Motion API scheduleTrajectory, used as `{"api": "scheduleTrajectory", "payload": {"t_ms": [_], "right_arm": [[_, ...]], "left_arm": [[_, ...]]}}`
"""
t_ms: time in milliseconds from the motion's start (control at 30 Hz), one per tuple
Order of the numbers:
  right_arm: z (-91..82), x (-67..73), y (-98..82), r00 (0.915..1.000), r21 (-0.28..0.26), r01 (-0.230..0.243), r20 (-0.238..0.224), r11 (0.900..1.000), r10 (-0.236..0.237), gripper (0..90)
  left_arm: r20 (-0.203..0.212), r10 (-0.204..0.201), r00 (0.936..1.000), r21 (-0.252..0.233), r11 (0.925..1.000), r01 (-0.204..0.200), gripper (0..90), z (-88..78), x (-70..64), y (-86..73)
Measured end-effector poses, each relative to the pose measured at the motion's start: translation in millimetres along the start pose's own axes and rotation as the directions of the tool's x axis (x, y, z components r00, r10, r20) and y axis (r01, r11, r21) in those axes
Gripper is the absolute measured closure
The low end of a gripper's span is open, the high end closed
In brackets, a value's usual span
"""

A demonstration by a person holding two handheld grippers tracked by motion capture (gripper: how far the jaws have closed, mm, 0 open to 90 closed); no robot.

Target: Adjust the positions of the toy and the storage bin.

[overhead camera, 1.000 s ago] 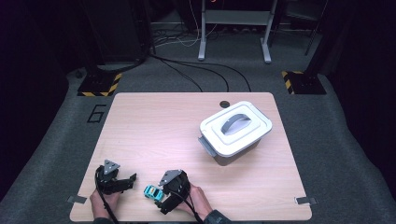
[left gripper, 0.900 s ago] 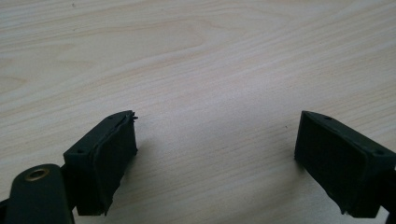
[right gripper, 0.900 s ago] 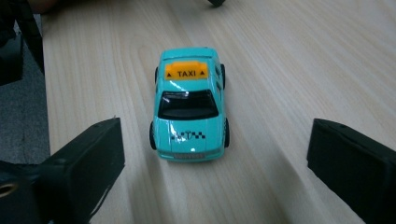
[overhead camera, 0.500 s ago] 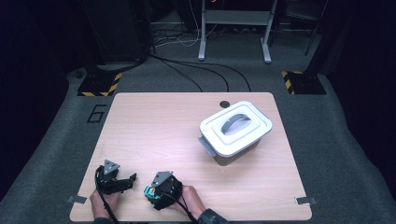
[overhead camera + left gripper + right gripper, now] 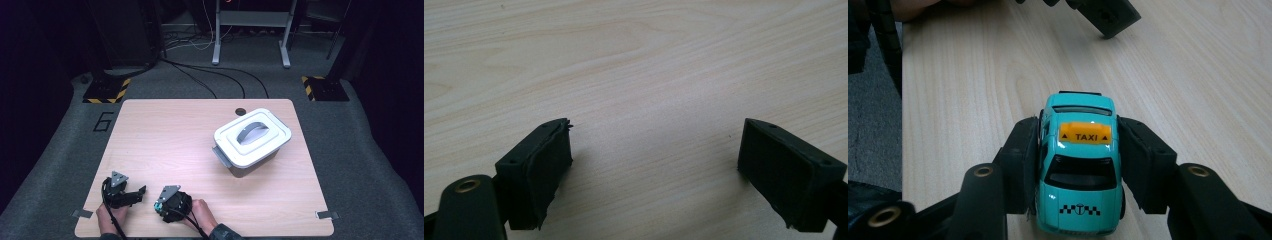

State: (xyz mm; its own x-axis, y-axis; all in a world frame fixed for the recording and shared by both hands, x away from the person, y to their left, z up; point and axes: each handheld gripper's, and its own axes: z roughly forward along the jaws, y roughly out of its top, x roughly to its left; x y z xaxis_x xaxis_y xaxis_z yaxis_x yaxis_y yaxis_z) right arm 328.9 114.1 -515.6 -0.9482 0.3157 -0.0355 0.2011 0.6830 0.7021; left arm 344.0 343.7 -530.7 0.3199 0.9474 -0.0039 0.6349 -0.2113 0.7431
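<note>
the right gripper point(image 5: 1079, 150) is pinching a teal toy taxi point(image 5: 1079, 165) by its sides, its jaws having just been closing onto it, and the taxi is sitting on the table point(image 5: 175, 135) near the front edge, left of the middle. the left gripper point(image 5: 131, 194) is resting near the front left corner with its jaws spread over bare wood. a lidded white box point(image 5: 252, 141) is standing well apart toward the right edge.

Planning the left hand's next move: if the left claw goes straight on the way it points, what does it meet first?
Nothing on the way, it seems: ahead of the open left claw lies bare table. The box sits far off; alignment unclear.
</note>
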Motion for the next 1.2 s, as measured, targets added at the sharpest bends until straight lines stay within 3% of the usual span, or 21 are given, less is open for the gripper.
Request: {"api": "scheduleTrajectory", "payload": {"t_ms": [600, 933, 1200], "right_arm": [[-7.6, -1.3, -0.6, 1.0, -0.02, -0.001, 0.008, 1.0, 0.001, 52.9], [-28.0, -9.3, -0.6, 0.999, -0.053, -0.012, 0.043, 0.999, 0.014, 52.8], [-42.9, -18.3, -8.3, 0.9952, -0.055, -0.059, 0.074, 0.997, 0.063, 52.8]], "left_arm": [[-0.001, 0.008, 1.0, 0.002, 1.0, -0.008, 13.7, -0.2, 0.5, 0.1], [-0.001, 0.007, 1.0, 0.001, 1.0, -0.007, 13.8, -0.2, 0.3, 0.1], [-0.001, 0.007, 1.0, 0.001, 1.0, -0.007, 13.9, -0.2, 0.3, 0.1]]}}
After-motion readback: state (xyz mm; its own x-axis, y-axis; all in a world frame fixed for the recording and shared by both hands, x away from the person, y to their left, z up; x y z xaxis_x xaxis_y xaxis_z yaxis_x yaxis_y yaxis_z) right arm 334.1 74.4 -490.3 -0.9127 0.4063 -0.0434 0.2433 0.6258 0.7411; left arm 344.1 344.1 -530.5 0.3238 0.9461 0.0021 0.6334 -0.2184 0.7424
